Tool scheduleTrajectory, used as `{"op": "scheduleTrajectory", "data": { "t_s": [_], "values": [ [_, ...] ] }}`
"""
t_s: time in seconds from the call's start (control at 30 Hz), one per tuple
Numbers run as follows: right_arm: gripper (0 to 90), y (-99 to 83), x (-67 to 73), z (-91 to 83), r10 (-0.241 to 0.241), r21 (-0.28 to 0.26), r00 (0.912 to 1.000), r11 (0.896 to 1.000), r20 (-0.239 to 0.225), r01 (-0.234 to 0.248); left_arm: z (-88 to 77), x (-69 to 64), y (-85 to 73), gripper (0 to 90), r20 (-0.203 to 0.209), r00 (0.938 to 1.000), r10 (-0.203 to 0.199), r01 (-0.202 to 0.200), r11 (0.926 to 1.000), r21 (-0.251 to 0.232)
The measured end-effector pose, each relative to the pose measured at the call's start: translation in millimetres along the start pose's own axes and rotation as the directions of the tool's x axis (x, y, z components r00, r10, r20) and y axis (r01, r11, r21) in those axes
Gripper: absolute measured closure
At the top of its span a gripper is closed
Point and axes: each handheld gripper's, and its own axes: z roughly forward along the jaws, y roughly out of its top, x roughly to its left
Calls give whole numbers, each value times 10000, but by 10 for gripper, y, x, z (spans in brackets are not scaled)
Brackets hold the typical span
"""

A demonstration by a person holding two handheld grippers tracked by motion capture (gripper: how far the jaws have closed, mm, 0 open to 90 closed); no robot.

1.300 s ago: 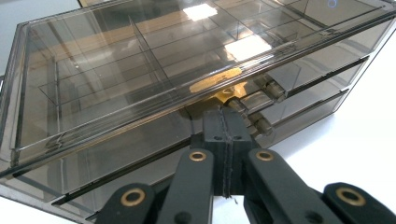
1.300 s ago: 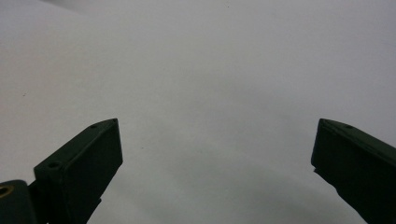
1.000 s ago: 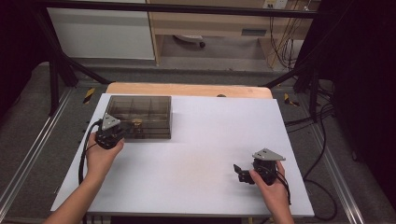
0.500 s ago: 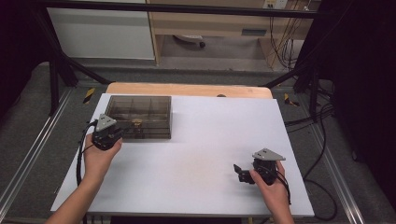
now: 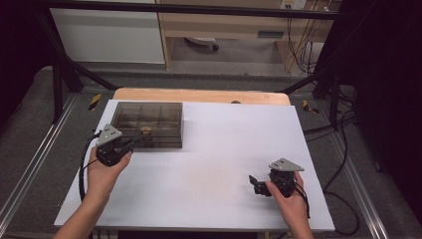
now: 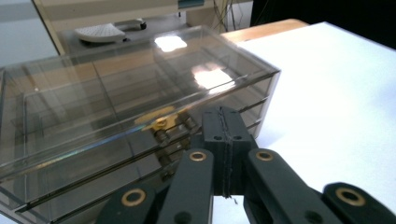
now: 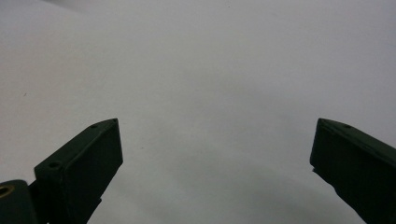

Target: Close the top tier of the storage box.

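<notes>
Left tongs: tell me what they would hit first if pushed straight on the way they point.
Likely the brass latch on the front of the smoky clear box. The left tongs are shut and aimed at that front wall, just right of the latch; how much gap remains is unclear.

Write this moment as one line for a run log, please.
left gripper: shut, empty, by gold latch of clear box | right gripper: open, empty, over white table
</notes>
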Motion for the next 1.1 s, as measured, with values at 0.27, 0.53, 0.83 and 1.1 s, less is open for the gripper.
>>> {"op": "scheduleTrajectory", "data": {
  "t_s": [0.27,0.53,0.83,1.1],
  "values": [
    [31,0,-2,0,-3,-8,10000,10000,7,3,-141,-18,7,900,126,9999,35,-34,10000,-59],
    [30,1,-7,0,-2,-26,10000,10000,7,2,-260,40,-49,855,-19,9999,-103,103,9999,-36],
    [30,0,-3,-5,20,-19,10000,10000,12,-20,-294,58,-160,588,-106,9999,82,-84,9999,-120],
    [28,1,-3,-13,35,-77,10000,10000,37,-35,-375,35,-166,355,-177,9998,88,-94,9994,-346]
  ]
}}
